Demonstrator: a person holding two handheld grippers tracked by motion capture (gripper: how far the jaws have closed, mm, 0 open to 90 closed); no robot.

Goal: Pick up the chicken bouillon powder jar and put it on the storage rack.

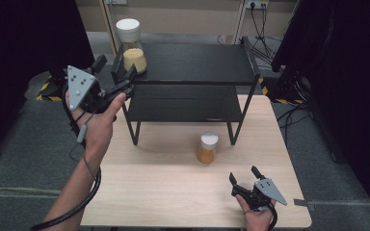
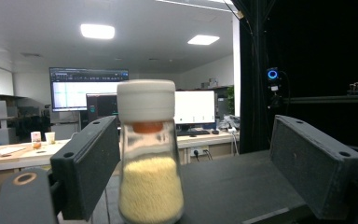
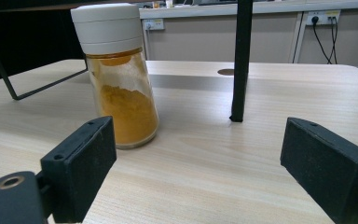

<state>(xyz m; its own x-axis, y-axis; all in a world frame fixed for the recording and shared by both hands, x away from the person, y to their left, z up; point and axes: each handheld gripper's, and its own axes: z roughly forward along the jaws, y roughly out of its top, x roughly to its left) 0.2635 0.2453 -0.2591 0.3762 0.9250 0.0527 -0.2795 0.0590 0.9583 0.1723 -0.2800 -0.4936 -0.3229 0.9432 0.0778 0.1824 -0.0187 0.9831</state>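
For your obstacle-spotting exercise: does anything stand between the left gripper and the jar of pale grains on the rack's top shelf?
Nothing visible does. The left gripper is open, and the jar of pale grains stands just ahead, close to one jaw.

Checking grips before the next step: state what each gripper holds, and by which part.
Nothing is held. The left gripper stands open by the pale-grain jar on the shelf; the right gripper stands open near the orange-powder jar.
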